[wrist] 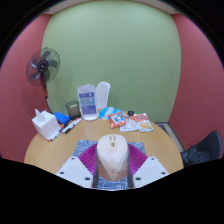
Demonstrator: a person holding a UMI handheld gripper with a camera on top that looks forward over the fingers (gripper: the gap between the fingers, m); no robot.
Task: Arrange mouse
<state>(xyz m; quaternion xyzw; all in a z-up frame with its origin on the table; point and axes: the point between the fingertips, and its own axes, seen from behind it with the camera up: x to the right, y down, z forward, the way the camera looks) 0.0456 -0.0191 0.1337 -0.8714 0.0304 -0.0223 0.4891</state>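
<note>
Gripper (pixel 112 172) carrying a beige mouse (pixel 112 155) above a round wooden table (pixel 60 152).

The two fingers are pressing in on the mouse from the left and right, so it is sitting clamped between the purple pads (pixel 86 158) at the near edge of the table. The pick-up looks done; the placing is what is left, and no target spot is showing itself. Far across the table, a white box (pixel 44 123), a white pouch (pixel 91 101) and colourful packets (pixel 131 121) are lying, with a fan (pixel 44 67) standing at far left.
</note>
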